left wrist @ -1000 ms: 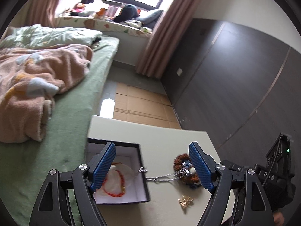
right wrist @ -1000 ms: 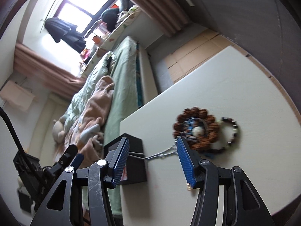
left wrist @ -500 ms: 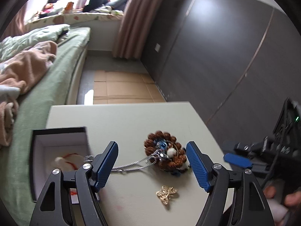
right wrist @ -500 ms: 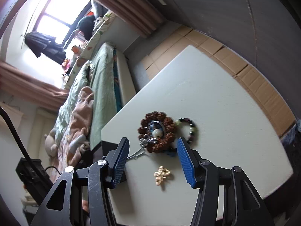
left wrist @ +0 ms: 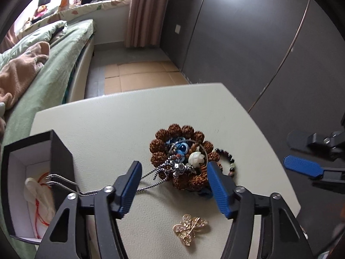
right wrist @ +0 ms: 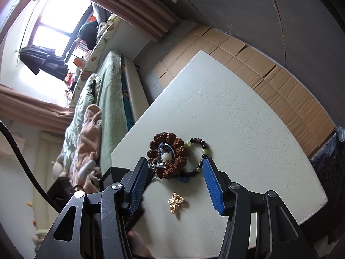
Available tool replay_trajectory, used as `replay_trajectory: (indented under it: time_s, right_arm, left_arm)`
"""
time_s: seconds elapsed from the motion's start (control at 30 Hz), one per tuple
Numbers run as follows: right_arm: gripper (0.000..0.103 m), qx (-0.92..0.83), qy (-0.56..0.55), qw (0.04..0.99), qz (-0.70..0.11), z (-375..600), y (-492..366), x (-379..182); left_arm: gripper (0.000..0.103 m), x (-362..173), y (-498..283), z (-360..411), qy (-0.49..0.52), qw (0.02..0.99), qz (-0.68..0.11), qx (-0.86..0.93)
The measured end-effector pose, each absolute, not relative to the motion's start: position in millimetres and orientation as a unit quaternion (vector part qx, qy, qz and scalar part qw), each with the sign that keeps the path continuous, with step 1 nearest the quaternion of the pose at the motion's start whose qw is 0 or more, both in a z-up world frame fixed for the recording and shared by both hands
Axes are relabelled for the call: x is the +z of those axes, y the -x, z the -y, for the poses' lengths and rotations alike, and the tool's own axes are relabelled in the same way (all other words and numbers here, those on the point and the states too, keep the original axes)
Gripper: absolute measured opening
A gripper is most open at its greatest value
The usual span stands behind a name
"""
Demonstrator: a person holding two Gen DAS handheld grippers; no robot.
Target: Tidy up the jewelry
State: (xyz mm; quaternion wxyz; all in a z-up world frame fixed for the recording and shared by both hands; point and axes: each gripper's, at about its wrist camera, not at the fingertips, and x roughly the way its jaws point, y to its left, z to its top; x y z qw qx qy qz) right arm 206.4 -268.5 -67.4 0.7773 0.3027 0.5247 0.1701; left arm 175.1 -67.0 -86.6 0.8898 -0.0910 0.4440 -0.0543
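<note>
Both my left gripper [left wrist: 172, 185] and right gripper [right wrist: 175, 180] spread, holding nothing, jewelry pile [left wrist: 183, 161] mid-frame on the table [left wrist: 120, 116], silver chain [left wrist: 64, 181] draped over the box [left wrist: 32, 183] at lower left, brooch [left wrist: 190, 228] loose, so most sorting looks left.
</note>
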Motion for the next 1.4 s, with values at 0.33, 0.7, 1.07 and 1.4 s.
replay_trajectory:
  time_s: [0.33,0.7,1.07,1.4]
  right_arm:
    - [0.054,0.177,-0.304,0.768,-0.535,260.6,-212.5,-72.7]
    - [0.054,0.173,-0.290,0.762,-0.553,249.1,-215.1,-85.4]
    - [0.053,0.180,-0.299,0.737,-0.578,228.8,-220.6,-110.8]
    - [0.044,0.161,-0.299,0.731,-0.592,219.9,-232.4,-131.5]
  left_arm:
    - [0.028,-100.0,-184.4,64.0,0.094,0.887,-0.451,-0.037]
    - [0.018,-73.2,-170.0,43.8,0.128,0.899,-0.415,-0.048]
    - [0.018,-49.9,-153.4,22.8,0.147,0.912,-0.381,-0.038]
    - [0.018,-24.5,-132.7,2.2,0.174,0.921,-0.346,-0.049]
